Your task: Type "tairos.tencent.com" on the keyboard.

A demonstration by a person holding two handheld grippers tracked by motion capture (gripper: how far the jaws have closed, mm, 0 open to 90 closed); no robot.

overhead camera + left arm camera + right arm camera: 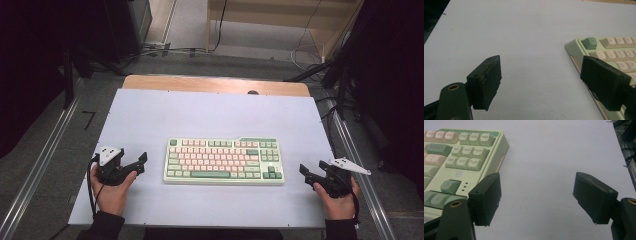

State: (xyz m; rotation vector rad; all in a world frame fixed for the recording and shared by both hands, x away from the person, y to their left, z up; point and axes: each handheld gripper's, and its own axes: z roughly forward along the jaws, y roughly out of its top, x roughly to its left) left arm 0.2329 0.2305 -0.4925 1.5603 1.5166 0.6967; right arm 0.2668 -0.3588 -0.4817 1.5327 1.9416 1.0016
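Both grippers, left [141, 164] and right [306, 176], are wide open with nothing inside. Bring them in evenly to the keyboard [223, 161] in the middle.

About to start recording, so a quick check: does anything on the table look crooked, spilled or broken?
Nothing stands out. The keyboard lies flat and square on the white mat, with no gaps showing among its keys. The left gripper and right gripper sit on either side of it, jaws open and empty.
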